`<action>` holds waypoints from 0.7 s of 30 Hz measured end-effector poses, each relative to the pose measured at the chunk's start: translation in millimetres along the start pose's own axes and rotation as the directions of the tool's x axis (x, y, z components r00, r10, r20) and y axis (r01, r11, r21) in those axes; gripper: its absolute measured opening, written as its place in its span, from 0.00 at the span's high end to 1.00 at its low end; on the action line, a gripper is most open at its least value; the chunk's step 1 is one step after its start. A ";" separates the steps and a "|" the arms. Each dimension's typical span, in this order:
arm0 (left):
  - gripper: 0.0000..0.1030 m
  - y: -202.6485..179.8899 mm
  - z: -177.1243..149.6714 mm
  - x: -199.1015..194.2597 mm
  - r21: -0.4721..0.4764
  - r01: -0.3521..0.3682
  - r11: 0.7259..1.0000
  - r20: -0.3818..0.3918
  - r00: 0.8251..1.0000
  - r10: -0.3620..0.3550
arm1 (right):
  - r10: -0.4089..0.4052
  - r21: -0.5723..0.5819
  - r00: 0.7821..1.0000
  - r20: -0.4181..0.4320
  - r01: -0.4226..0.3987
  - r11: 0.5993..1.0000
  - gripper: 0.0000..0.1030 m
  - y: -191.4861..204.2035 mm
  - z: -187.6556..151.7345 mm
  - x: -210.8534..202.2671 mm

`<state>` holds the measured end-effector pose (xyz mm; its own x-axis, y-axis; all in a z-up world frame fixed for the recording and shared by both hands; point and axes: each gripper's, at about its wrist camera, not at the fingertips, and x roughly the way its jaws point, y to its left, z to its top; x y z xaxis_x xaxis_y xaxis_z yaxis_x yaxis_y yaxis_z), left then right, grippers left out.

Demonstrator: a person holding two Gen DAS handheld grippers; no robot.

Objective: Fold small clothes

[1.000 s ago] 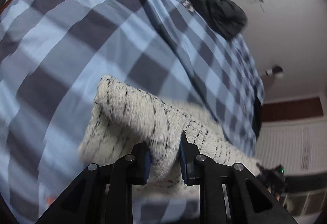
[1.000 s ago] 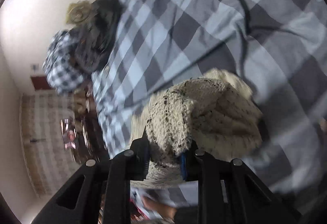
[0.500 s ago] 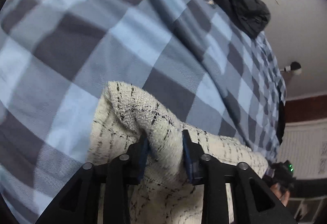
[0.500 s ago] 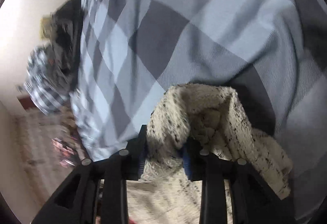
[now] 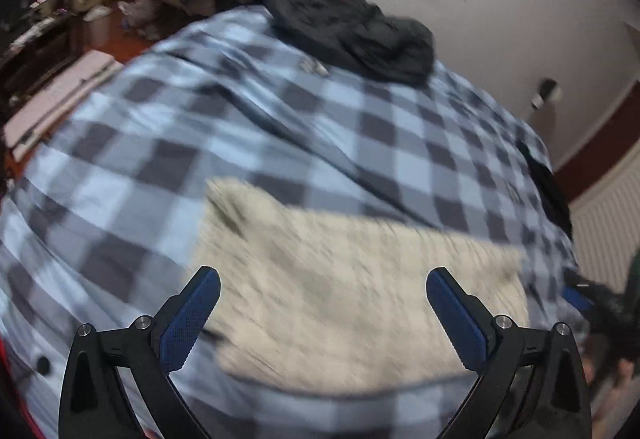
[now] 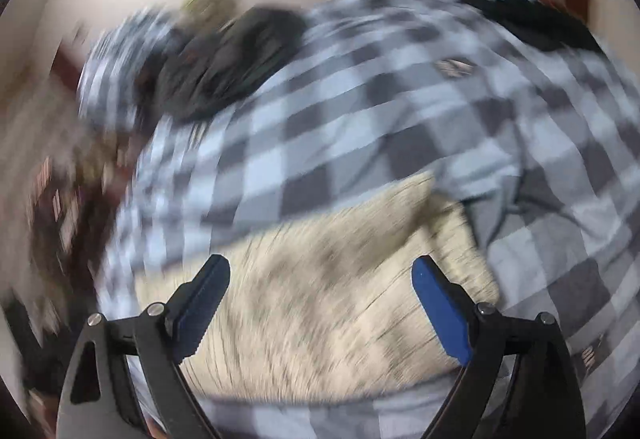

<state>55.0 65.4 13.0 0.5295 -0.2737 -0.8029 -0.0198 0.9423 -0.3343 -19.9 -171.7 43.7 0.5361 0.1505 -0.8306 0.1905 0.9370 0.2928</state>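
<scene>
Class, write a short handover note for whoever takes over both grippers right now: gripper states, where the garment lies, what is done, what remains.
Left gripper: open, jaws just opened, nothing held.
Right gripper: open, jaws just opened, nothing held.
Cream knit: released, lying flat on the checked bedcover below both grippers.
Dark clothes lie at the far end of the bed.
Done: this fold laid down.
Left: frames too blurred to judge neatness; check, then fold again if needed.

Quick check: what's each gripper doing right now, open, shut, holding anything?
Left gripper: open, jaws just opened, cream knit garment released.
Right gripper: open, jaws just opened, holding nothing.
</scene>
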 end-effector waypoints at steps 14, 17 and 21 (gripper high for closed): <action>0.00 -31.7 -42.1 133.0 0.414 -0.232 0.880 -0.149 0.937 0.317 | -0.131 -0.408 0.952 -0.278 0.006 0.913 0.12 65.7 -34.8 139.8; 0.00 -22.8 -39.4 134.8 0.443 -0.203 0.873 -0.157 0.941 0.299 | -0.130 -0.358 0.948 -0.289 0.019 0.933 0.12 45.5 -22.6 138.6; 0.00 7.2 -27.6 125.7 0.330 -0.227 0.916 -0.212 0.928 0.306 | -0.164 -0.202 0.942 -0.294 0.106 0.974 0.11 1.9 -4.7 131.2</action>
<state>98.0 32.5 -103.9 0.3056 -0.0063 -0.9521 0.1415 0.9892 0.0389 46.9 -148.6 -66.9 0.2322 0.0807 -0.9693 0.0763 0.9920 0.1009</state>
